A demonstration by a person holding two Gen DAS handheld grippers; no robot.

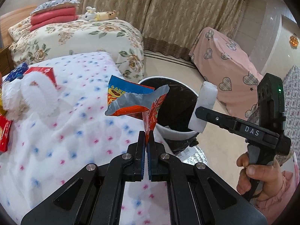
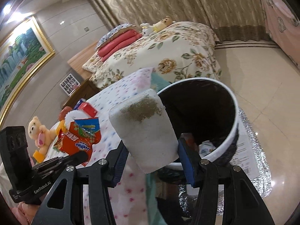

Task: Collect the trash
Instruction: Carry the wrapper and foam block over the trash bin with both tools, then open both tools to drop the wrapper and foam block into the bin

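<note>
My left gripper (image 1: pixel 149 140) is shut on an opened red and blue snack wrapper (image 1: pixel 131 101) and holds it up at the near edge of the white trash bin (image 1: pixel 178 133). My right gripper (image 2: pixel 150 150) is shut on a white foam block (image 2: pixel 144 129) with a brown stain on top, held beside the bin's rim (image 2: pixel 234 108). The block (image 1: pixel 204 106) and right gripper also show in the left wrist view, over the bin's right side. The wrapper (image 2: pixel 76 140) and left gripper show in the right wrist view, at the left.
A dotted white cloth (image 1: pixel 75 131) covers the surface beside the bin, with a red box (image 1: pixel 45 73), white tissue (image 1: pixel 33 95) and other wrappers on it. A teddy bear (image 2: pixel 39 133) lies there. A floral bed (image 1: pixel 84 37) stands behind. Some trash lies inside the bin.
</note>
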